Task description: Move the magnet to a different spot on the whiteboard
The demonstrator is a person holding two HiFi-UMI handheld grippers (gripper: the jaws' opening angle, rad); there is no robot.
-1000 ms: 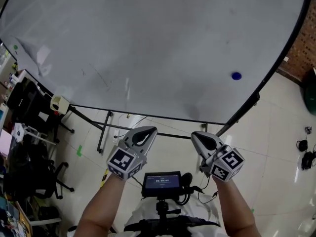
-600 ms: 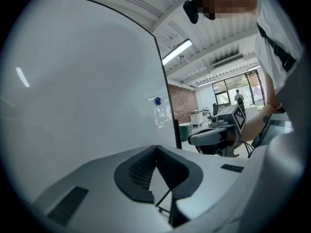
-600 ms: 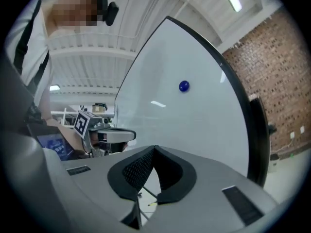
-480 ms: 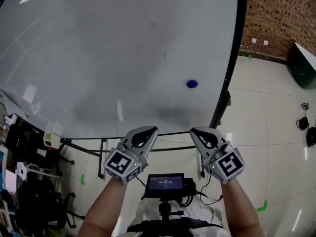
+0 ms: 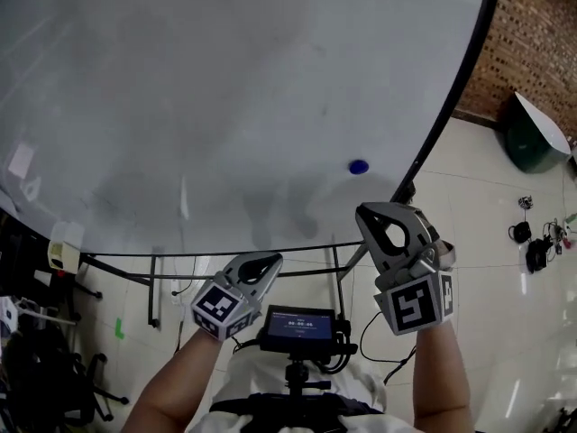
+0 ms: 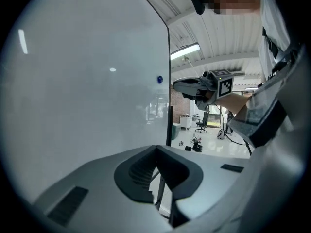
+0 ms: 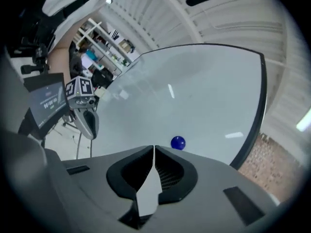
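At the lower right of the whiteboard (image 5: 225, 88), close to its black edge, the blue magnet (image 5: 359, 166) is sitting on the white surface, and nothing is touching it. I am holding the right gripper (image 5: 370, 213) raised and reaching forward on a bare forearm, its nose pointing up toward the board, with the tips sitting below the magnet and apart from it. In the right gripper view the magnet (image 7: 178, 142) is showing just above and to the right of the jaw tips (image 7: 154, 148). Those jaws are opening: a thin slit is running between the dark pads, with only the pale board showing through it and nothing caught between them. I am carrying the left gripper (image 5: 270, 262) lower and closer to my body, its forearm angled in from the left, and its nose is pointing up and right toward the bottom rail of the board's stand. In the left gripper view its tips (image 6: 156, 149) are pressing together at the front, with nothing between them, and the board (image 6: 87, 81) is filling the left of that view. The magnet (image 6: 160, 79) is appearing there as a small blue dot near the board's edge, and the right gripper (image 6: 177, 85) is hanging level with it, just off the board. A small screen (image 5: 296, 325) on a chest mount is sitting between my two arms. A brick wall (image 5: 532, 43) is standing beyond the right edge of the board.
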